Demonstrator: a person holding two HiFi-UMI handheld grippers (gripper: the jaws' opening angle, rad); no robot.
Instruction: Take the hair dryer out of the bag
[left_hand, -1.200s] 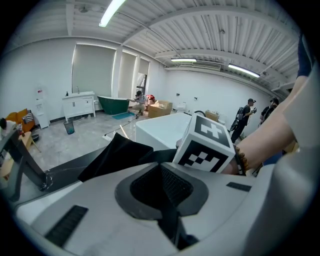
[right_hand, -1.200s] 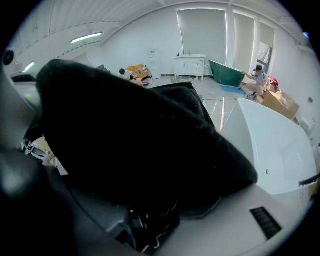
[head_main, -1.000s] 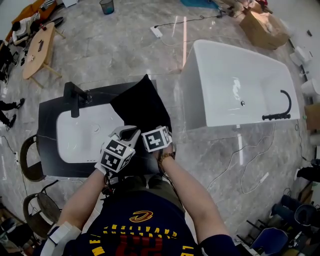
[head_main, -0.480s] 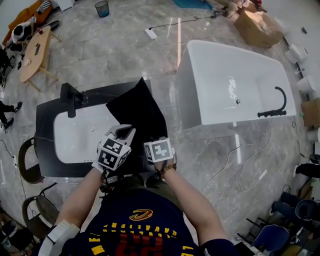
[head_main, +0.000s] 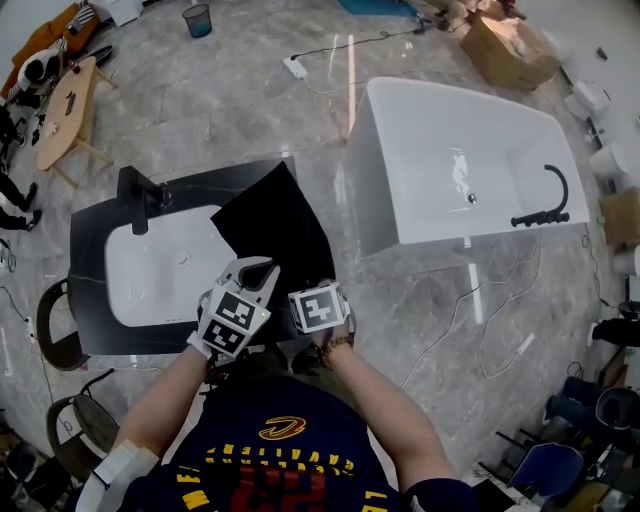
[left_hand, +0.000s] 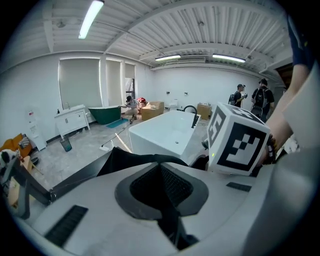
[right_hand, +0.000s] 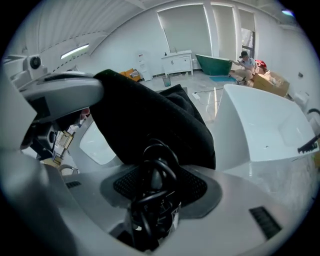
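A black cloth bag (head_main: 272, 222) lies on the dark counter (head_main: 95, 235), right of the sink. My left gripper (head_main: 258, 275) is at the bag's near edge, shut on a fold of its black fabric (left_hand: 131, 159). My right gripper (head_main: 320, 300) sits just right of it, at the bag's near right corner. In the right gripper view its jaws are shut on a coiled black cord (right_hand: 152, 187) of the hair dryer, with the bag (right_hand: 150, 122) bulging right in front. The hair dryer's body is hidden.
A white sink basin (head_main: 150, 272) with a black faucet (head_main: 135, 192) fills the counter's left part. A white bathtub (head_main: 460, 160) stands to the right across a strip of floor. Chairs (head_main: 60, 330) stand at the left, and cables (head_main: 480, 315) lie on the floor.
My right gripper has drawn back toward me from the bag, the cord still in its jaws. The left gripper shifted a little while keeping hold of the bag's edge.
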